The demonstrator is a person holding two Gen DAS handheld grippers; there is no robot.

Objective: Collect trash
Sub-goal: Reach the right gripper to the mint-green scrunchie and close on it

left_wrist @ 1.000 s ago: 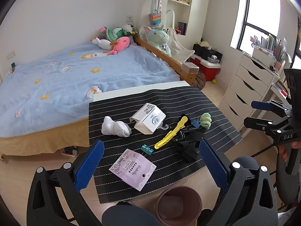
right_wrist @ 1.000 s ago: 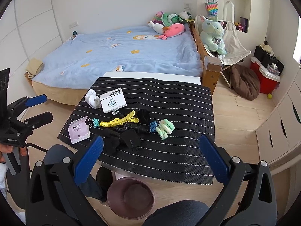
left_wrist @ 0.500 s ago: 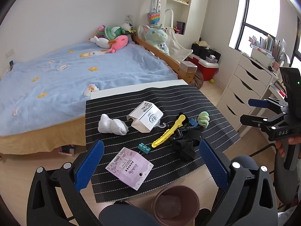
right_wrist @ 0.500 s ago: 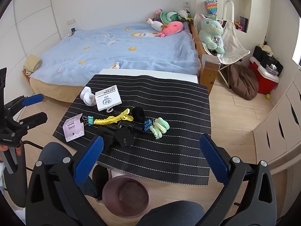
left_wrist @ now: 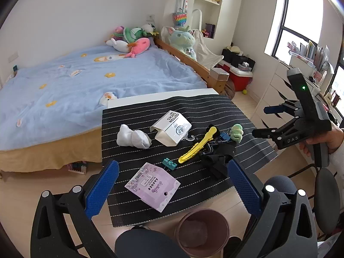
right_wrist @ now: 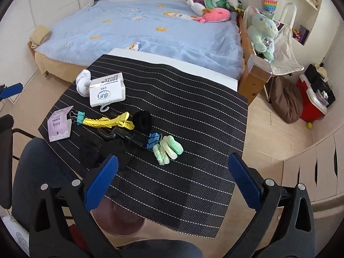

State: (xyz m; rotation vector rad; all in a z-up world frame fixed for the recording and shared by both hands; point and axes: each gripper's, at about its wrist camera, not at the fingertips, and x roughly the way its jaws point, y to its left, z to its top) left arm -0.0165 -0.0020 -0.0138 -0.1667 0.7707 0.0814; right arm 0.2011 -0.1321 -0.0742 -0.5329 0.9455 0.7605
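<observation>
A black woven mat (left_wrist: 172, 111) with thin white stripes covers the low table, its near edge hanging over a round brownish bin (left_wrist: 202, 230) on the floor, which looks placed there so scraps can be dropped straight off the edge. The clutter sits toward the mat's near-left part. Largest is the white cardboard sock sleeve (left_wrist: 172, 128), printed "COTTON SOCKS", with a small hook at its near end; it lies just beside a balled white sock (left_wrist: 133, 138) by the left edge. At the near-left corner lies a flat lilac packaging card (left_wrist: 152, 186), likely trash along with the sleeve. Dark fabric pieces (left_wrist: 217, 161) are heaped near the front edge, with a yellow plastic hair clip (left_wrist: 197, 147) against them. A fuzzy pale-green scrunchie (right_wrist: 167, 148) lies to their right, touching a blue binder clip (right_wrist: 153, 139); a teal binder clip (left_wrist: 168, 163) sits by the card. The left gripper (left_wrist: 172, 182) hovers spread wide and empty above the card, suggesting it as first pick. The right gripper (right_wrist: 172, 180) hangs wide apart and empty over the mat's near-right area.
</observation>
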